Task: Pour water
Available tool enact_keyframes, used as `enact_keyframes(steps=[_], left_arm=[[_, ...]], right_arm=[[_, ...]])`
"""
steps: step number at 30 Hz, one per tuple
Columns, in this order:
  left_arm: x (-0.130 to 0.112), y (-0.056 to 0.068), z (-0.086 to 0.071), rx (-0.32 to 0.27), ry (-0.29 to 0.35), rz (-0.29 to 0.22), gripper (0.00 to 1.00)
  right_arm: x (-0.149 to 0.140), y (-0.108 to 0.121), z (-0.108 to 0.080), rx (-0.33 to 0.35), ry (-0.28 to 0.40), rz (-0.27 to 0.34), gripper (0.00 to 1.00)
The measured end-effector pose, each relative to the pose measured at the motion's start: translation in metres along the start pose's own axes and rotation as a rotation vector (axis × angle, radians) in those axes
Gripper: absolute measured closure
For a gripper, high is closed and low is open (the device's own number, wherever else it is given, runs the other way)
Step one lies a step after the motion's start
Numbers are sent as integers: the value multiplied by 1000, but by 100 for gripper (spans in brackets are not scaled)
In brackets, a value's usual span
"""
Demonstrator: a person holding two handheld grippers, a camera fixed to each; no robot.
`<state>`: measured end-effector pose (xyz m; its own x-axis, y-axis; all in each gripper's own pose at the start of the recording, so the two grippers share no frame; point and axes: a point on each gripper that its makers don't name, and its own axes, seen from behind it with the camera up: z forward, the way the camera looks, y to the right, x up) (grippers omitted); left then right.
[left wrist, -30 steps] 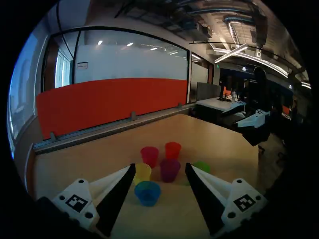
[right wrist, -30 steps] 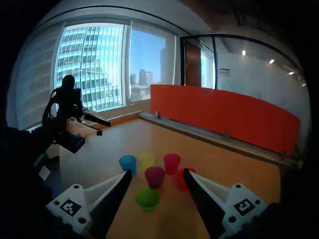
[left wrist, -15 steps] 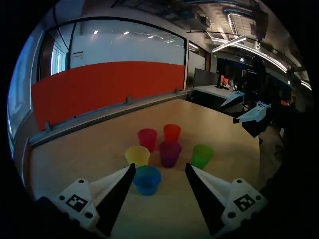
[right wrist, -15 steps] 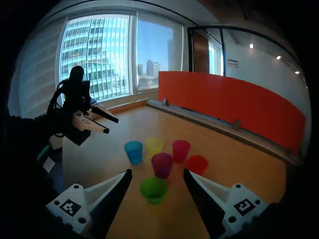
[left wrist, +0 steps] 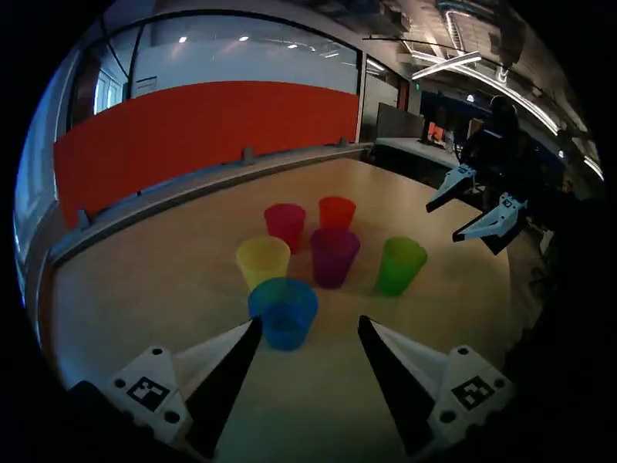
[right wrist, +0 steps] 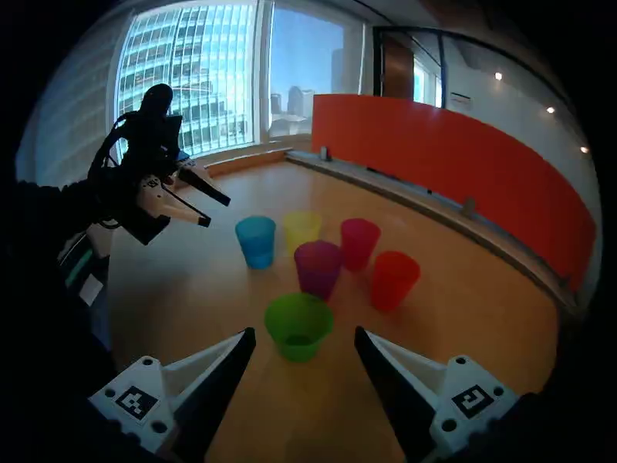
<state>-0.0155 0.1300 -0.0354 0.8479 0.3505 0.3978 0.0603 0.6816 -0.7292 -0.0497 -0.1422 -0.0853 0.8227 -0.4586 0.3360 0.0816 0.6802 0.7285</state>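
Several plastic cups stand close together on a wooden table (left wrist: 139,293). In the left gripper view the blue cup (left wrist: 283,312) is nearest, just beyond my open left gripper (left wrist: 309,324); behind it stand the yellow cup (left wrist: 263,261), purple cup (left wrist: 334,256), pink cup (left wrist: 285,225), red cup (left wrist: 337,211) and green cup (left wrist: 399,265). In the right gripper view the green cup (right wrist: 298,326) sits just past the tips of my open right gripper (right wrist: 305,330), with the purple cup (right wrist: 317,268) and blue cup (right wrist: 255,241) behind it. Neither gripper holds anything.
An orange partition (left wrist: 193,131) on a rail runs along the table's far side. Large windows (right wrist: 193,85) lie beyond the table. The right gripper (left wrist: 478,212) hovers over the table's right edge. A person's hand holds the left gripper (right wrist: 189,202) at the left.
Both grippers have tilted down and come closer to the cups, which now look larger. The blue cup stands near the left fingertips and the green cup near the right ones.
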Motion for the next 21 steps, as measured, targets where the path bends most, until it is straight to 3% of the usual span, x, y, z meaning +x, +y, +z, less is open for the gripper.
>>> enact_keyframes(steps=[9,21], left_arm=[[-27,-10,18,15,-75,-2,7],[-36,-24,46,25,-136,-13,7]], right_arm=[[-18,-1,16,13,-35,12,0],[-35,-3,38,36,-71,15,0]])
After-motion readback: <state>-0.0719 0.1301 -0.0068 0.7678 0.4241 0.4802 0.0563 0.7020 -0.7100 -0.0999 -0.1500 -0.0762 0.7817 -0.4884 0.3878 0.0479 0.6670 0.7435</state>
